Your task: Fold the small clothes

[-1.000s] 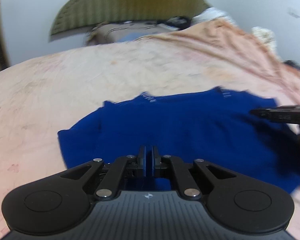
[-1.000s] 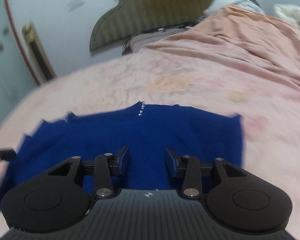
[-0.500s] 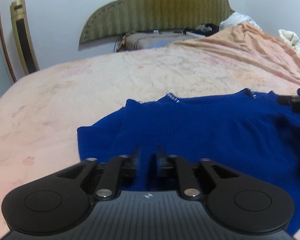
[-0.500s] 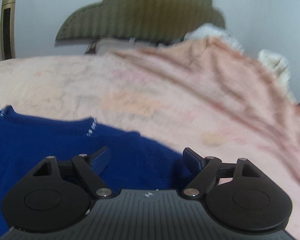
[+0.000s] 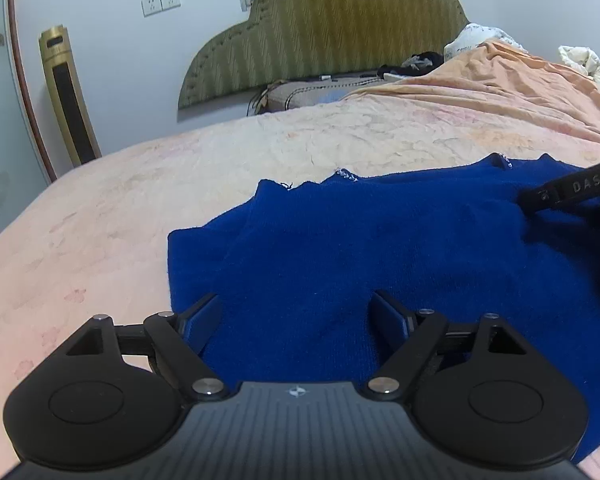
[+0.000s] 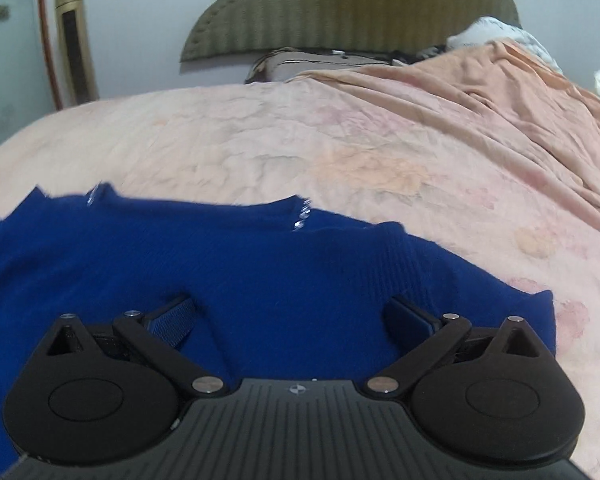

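A small dark blue knit garment (image 5: 380,248) lies flat on the pink bed cover, with small white beads along its far edge. It also fills the lower left of the right wrist view (image 6: 220,264). My left gripper (image 5: 296,316) is open and empty, just above the garment's near left part. My right gripper (image 6: 292,316) is open wide and empty over the garment's right part. One finger of the right gripper shows at the right edge of the left wrist view (image 5: 568,190), low over the cloth.
The pink bed cover (image 5: 140,200) spreads all around the garment. An orange blanket (image 6: 480,92) is bunched at the far right. A green padded headboard (image 5: 324,28) and pillows stand at the far end. A gold tower appliance (image 5: 70,96) stands by the left wall.
My left gripper has opened from shut and let go of the garment, which now lies flat. My right gripper has opened wider and swung over the garment's right part.
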Action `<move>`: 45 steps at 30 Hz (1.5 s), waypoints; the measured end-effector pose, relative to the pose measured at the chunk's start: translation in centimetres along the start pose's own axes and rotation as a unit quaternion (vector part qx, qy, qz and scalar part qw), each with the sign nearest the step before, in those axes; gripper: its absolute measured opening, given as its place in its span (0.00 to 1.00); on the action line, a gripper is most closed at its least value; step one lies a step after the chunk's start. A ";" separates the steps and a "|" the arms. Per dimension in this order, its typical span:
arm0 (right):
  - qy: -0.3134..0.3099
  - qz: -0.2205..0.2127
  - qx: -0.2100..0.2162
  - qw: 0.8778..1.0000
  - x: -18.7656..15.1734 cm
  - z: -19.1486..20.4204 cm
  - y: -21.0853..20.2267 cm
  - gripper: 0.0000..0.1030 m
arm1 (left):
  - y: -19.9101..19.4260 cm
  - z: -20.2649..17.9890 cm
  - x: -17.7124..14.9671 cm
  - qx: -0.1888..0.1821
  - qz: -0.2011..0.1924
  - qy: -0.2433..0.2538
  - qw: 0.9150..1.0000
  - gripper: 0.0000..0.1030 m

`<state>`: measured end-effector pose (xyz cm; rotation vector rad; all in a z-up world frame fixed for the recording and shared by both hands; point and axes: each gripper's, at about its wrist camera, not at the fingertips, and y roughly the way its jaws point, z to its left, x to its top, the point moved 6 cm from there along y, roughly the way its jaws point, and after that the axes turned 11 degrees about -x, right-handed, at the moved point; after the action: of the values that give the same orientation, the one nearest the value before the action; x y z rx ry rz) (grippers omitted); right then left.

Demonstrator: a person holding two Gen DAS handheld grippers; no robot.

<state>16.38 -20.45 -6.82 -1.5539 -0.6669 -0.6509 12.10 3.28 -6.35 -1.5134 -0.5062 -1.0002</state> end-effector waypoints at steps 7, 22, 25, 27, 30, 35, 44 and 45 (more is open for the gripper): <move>-0.031 -0.036 -0.025 0.999 -1.8 2.8 -6.4 0.99 | -0.1 0.4 -0.1 -0.009 -0.002 -0.013 1.000 0.82; -0.010 -0.049 -0.063 0.997 -7.6 4.1 -9.1 1.00 | 0.0 0.8 -0.3 -0.017 -0.002 -0.026 1.000 0.87; -0.011 -0.049 -0.064 0.997 -7.8 4.2 -9.1 1.00 | -0.1 0.8 -0.3 -0.017 -0.002 -0.027 0.999 0.87; -0.003 -0.046 -0.057 0.997 -7.8 3.9 -9.0 1.00 | 0.0 0.8 -0.3 -0.017 -0.001 -0.027 0.999 0.88; 0.005 -0.043 -0.050 0.998 -7.8 3.8 -8.9 1.00 | 0.0 0.9 -0.3 -0.016 -0.001 -0.029 0.999 0.89; 0.006 -0.043 -0.049 0.998 -7.8 3.8 -8.9 1.00 | 0.1 1.0 -0.4 -0.015 0.001 -0.034 0.999 0.90; 0.016 -0.038 -0.043 0.998 -7.7 3.6 -8.7 1.00 | 0.3 1.2 -0.3 -0.015 0.006 -0.039 0.999 0.91; 0.017 -0.038 -0.043 0.998 -7.7 3.6 -8.7 1.00 | 0.2 1.2 -0.2 -0.012 0.009 -0.041 0.999 0.91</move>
<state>4.85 -16.53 -6.99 -1.5986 -0.6822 -0.7690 12.55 4.45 -6.58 -1.5834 -0.5396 -0.9374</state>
